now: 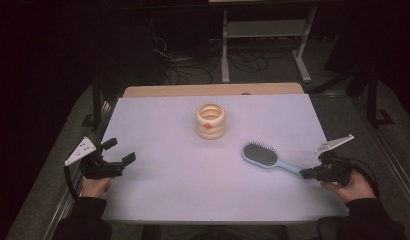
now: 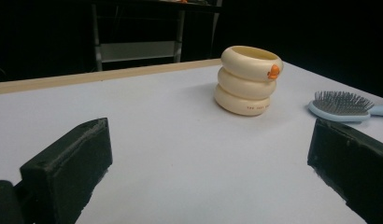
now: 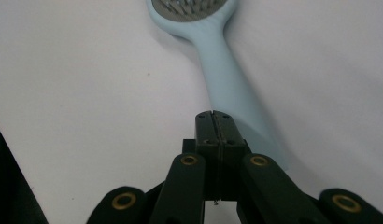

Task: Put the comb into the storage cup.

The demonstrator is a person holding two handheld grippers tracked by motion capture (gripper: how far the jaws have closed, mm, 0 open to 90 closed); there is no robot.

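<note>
the light blue hairbrush [image 1: 269,158] lies flat on the white surface [image 1: 168,195], bristles up, at the right side, its head toward the middle and its handle running out toward the right gripper [image 1: 308,173]. the right gripper sits low at the handle's end; in the right gripper view its jaws are pressed together with nothing between them, and the handle [image 3: 231,88] passes just beside their tip, on the right, so close that i cannot tell whether it touches. the left gripper [image 1: 120,162] rests at the surface's left edge, well apart from the brush, jaws spread wide and empty. a cream ringed holder [image 1: 210,121] stands upright beyond the brush head, near the surface's middle.
</note>
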